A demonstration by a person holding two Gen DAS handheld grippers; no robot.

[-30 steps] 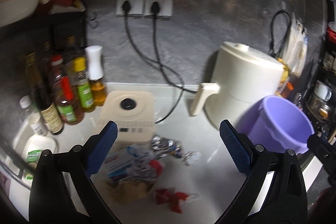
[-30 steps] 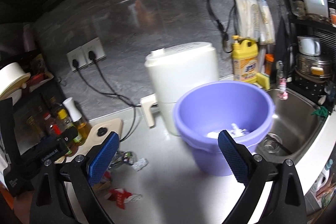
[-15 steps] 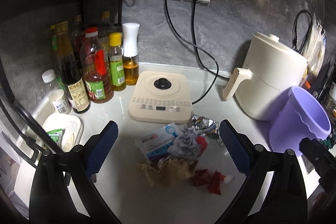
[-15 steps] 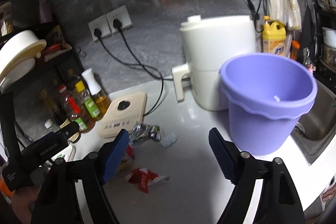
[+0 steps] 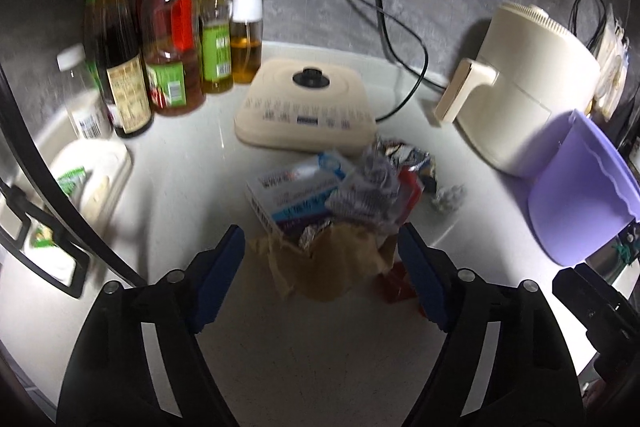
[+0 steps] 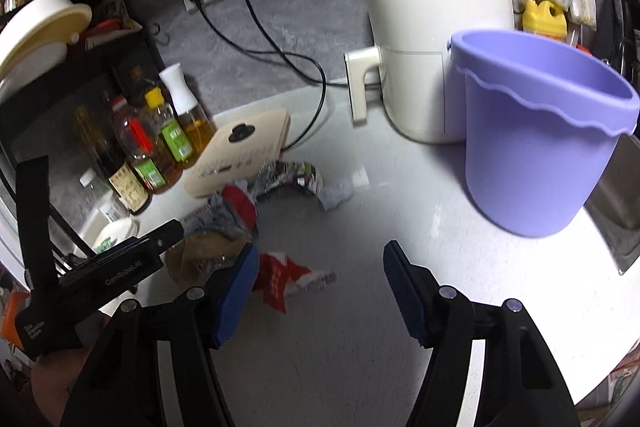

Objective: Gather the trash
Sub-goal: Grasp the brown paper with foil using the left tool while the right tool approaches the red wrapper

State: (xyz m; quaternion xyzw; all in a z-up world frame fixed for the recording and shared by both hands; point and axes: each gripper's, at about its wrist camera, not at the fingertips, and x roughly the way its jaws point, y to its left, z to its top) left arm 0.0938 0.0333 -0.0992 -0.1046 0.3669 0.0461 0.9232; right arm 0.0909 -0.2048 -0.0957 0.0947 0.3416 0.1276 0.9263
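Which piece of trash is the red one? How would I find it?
Start at the big purple bucket on the white counter, then look left to the trash pile by the bottles. The red wrapper lies flat at the pile's near edge, the only bright red-and-white piece.

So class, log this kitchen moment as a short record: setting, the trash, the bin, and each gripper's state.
setting: white countertop
trash pile: brown paper, blue-white box, red wrapper, foil wrapper
bin: purple bucket, upright, right of the pile
left gripper: open, straddling the brown paper
right gripper: open, empty, near the red wrapper
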